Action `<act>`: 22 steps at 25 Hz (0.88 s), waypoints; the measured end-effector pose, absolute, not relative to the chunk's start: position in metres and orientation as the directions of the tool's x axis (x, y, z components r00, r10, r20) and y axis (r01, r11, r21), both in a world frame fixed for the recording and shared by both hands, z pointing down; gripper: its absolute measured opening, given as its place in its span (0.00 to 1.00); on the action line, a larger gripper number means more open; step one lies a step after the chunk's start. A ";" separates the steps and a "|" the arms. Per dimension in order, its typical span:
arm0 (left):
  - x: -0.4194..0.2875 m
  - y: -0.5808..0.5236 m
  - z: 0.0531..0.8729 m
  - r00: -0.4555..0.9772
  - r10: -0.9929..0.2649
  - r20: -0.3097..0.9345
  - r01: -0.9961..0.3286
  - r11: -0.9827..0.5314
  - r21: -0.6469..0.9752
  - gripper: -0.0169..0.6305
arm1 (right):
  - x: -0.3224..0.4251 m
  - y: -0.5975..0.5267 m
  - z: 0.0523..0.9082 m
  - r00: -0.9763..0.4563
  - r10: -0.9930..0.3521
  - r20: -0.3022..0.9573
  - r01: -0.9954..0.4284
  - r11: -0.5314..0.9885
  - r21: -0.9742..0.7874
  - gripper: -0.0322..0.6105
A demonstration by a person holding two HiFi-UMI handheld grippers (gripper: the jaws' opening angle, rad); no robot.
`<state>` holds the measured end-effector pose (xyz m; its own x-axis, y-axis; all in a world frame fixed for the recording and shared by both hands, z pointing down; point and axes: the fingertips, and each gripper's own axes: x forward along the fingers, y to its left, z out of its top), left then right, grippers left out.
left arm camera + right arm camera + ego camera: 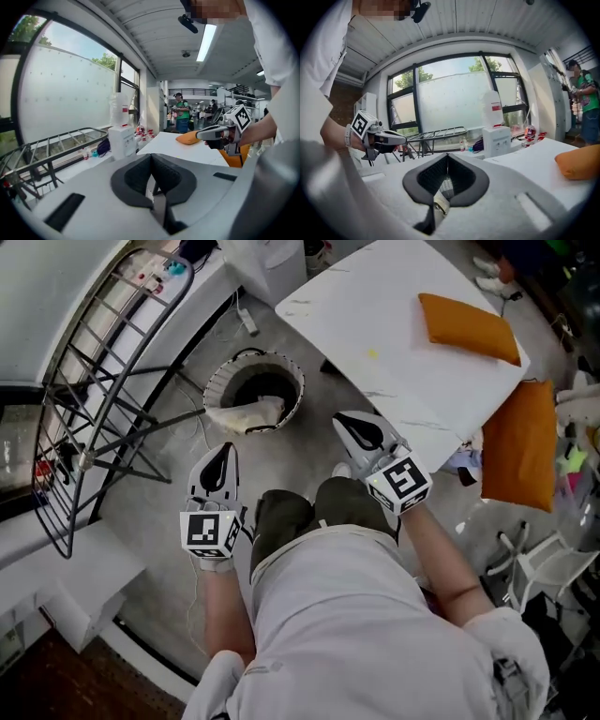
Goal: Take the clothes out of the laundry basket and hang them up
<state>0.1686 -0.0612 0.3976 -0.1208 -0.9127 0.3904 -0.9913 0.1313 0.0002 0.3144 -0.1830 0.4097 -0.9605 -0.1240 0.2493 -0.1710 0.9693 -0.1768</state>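
Note:
The round laundry basket (253, 381) stands on the floor ahead of me, with a cream cloth (248, 414) draped over its near rim. The wire drying rack (103, 381) stands to its left and also shows behind the right gripper's jaws (440, 133). My left gripper (224, 450) is held just short of the basket, shut with nothing in it (151, 157). Over on the right, by the table's corner, my right gripper (346, 421) is likewise shut and empty (446, 155). Each gripper shows in the other's view: the right gripper (206, 134) and the left gripper (401, 137).
A white table (375, 324) stands at the right with an orange cushion (466, 326) on it; a second orange cushion (520, 442) leans beside it. A white ledge with bottles (164, 273) runs along the window. A cable (246, 320) lies on the floor behind the basket.

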 end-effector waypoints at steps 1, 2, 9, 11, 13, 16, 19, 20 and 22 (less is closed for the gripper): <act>0.161 -0.056 0.402 -0.150 -0.903 0.402 -0.986 0.168 0.011 0.03 | 0.306 -0.183 0.413 -0.962 -0.091 0.257 -0.140 0.974 -0.178 0.06; 0.153 -0.050 0.406 -0.175 -0.895 0.411 -0.979 0.204 0.026 0.03 | 0.296 -0.184 0.415 -0.962 -0.064 0.266 -0.115 0.977 -0.179 0.06; 0.079 -0.014 0.452 -0.295 -0.822 0.488 -0.917 0.387 0.096 0.03 | 0.216 -0.176 0.448 -0.934 0.057 0.353 -0.020 0.978 -0.209 0.06; 0.057 -0.010 0.471 -0.287 -0.814 0.505 -0.909 0.397 0.123 0.03 | 0.192 -0.172 0.462 -0.920 0.065 0.387 -0.016 0.979 -0.202 0.06; 0.033 -0.009 0.492 -0.271 -0.806 0.526 -0.908 0.395 0.137 0.03 | 0.168 -0.169 0.476 -0.905 0.067 0.421 -0.025 0.978 -0.208 0.06; 0.000 -0.007 0.525 -0.235 -0.788 0.569 -0.908 0.387 0.160 0.03 | 0.135 -0.168 0.496 -0.880 0.063 0.471 -0.048 0.975 -0.219 0.06; -0.030 -0.004 0.555 -0.167 -0.781 0.602 -0.901 0.369 0.229 0.03 | 0.102 -0.165 0.508 -0.857 0.055 0.512 -0.070 0.973 -0.222 0.06; -0.037 -0.004 0.565 -0.137 -0.778 0.614 -0.901 0.354 0.249 0.03 | 0.093 -0.165 0.512 -0.849 0.051 0.526 -0.080 0.972 -0.223 0.06; -0.047 -0.006 0.590 -0.073 -0.764 0.641 -0.910 0.314 0.271 0.03 | 0.077 -0.168 0.522 -0.832 0.037 0.554 -0.106 0.969 -0.223 0.06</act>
